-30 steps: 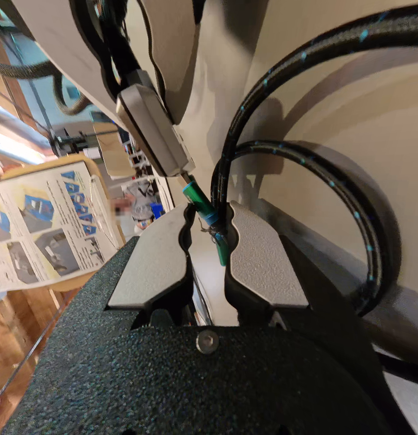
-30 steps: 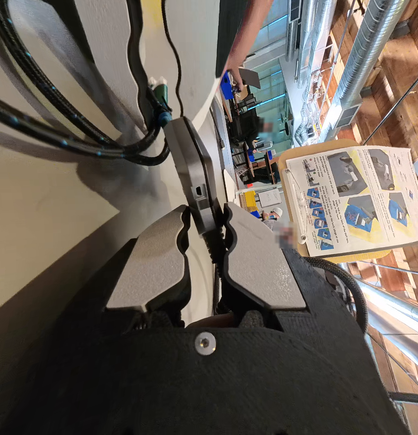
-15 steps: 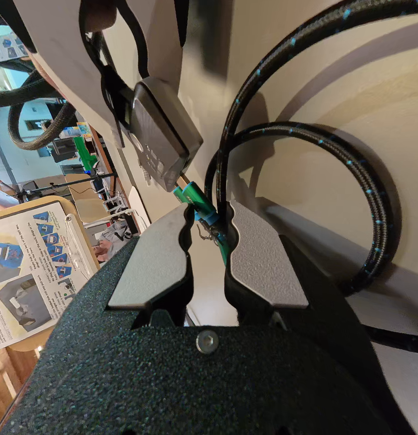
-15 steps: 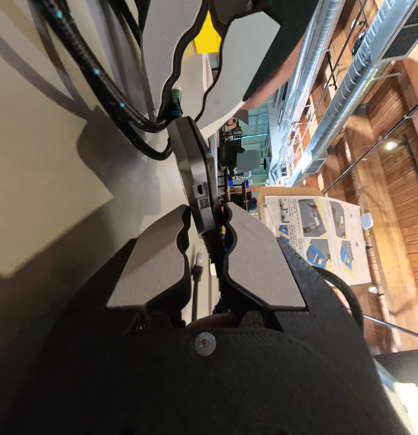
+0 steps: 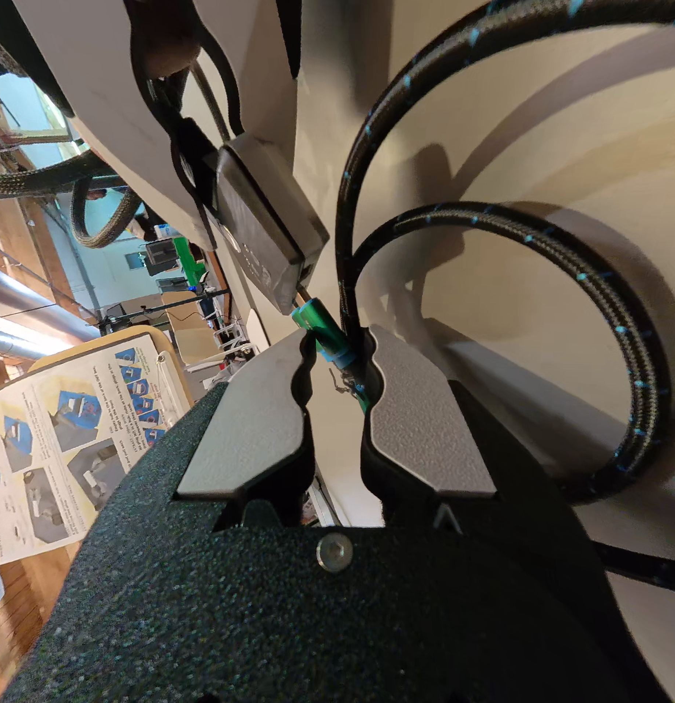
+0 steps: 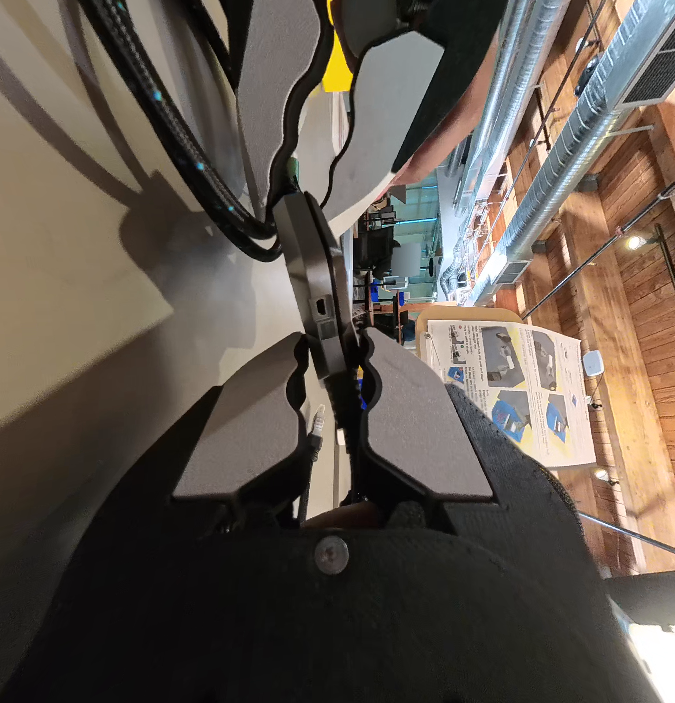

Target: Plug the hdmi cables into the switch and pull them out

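Note:
In the left wrist view my left gripper point(image 5: 336, 338) is shut on a green plug point(image 5: 322, 327) at the end of a black braided cable point(image 5: 649, 380) that loops over the pale table point(image 5: 518, 190). The plug's metal tip meets the end of a flat grey hub point(image 5: 260, 228), and a short piece of bare metal shows. In the right wrist view my right gripper point(image 6: 334, 342) is shut on the other end of that hub point(image 6: 305, 258). The left gripper's fingers point(image 6: 275, 95) show beyond it, around the green plug point(image 6: 292, 167). The right gripper's fingers point(image 5: 100, 125) show at the top of the left view.
A printed instruction sheet on a wooden clipboard point(image 5: 62, 418) stands beside the table and also shows in the right wrist view point(image 6: 518, 392). A loose cable end with a pale connector point(image 6: 319, 418) lies on the table. Metal ducts point(image 6: 556, 171) and wooden walls are behind. The gap from one gripper's tips to the other's is roughly 6 cm.
Both grippers have tilted and drawn closer together, so the left gripper's fingers now fill the top of the right view. Both holds have stayed as they were.

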`<state>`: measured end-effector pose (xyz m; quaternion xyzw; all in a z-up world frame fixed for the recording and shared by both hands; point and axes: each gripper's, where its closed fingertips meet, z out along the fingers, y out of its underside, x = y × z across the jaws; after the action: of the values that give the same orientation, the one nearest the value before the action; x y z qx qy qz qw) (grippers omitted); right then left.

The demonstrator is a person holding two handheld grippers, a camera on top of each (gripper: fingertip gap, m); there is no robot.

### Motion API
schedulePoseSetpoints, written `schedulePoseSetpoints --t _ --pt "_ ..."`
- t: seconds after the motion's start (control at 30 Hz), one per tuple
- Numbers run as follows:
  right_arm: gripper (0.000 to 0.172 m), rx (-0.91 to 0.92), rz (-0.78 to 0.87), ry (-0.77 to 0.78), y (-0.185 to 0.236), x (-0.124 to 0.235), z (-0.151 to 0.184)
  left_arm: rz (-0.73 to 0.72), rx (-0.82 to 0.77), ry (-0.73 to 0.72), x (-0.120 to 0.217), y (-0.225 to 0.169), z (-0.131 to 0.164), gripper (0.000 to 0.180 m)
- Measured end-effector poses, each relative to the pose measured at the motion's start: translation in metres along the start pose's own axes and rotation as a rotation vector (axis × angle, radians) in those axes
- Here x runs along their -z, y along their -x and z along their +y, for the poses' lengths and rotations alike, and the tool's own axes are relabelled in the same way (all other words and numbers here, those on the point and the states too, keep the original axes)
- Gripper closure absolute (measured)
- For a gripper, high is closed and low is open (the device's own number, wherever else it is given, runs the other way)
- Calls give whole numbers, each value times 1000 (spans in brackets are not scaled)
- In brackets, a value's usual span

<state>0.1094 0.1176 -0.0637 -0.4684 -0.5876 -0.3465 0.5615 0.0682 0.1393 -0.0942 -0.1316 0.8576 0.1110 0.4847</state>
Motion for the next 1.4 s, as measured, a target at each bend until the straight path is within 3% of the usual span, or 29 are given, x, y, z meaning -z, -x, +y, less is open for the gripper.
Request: schedulePoseSetpoints --t 0.83,1.3,1.4 --pt "145 -55 -25 63 5 -4 11 -87 80 48 -16 6 1 157" --pt "148 -57 -29 86 11 -5 17 -120 278 -4 -11 20 17 136" --pt "148 -42 -44 102 14 -6 20 -201 321 -20 0 37 24 145"
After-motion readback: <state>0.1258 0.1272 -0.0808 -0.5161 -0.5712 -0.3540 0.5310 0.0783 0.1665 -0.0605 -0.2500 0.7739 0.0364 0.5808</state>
